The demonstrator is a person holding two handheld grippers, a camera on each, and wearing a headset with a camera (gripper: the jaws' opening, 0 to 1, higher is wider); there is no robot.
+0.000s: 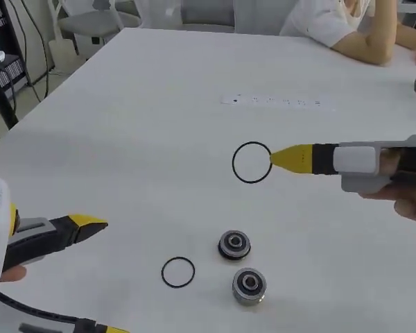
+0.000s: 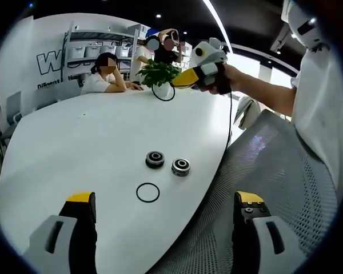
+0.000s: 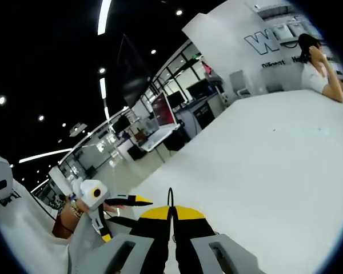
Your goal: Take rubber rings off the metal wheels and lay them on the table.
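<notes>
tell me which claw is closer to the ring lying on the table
Left. The left claw is open with the flat ring just ahead; the right claw is past the wheels, shut on a second ring.

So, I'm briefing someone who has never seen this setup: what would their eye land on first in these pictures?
Most striking is the right gripper, its yellow tips shut on a thin black rubber ring held in the air above the white table. Nearer the person, a metal wheel and a second wheel sit close together on the table, with a loose ring lying flat to their left.
</notes>
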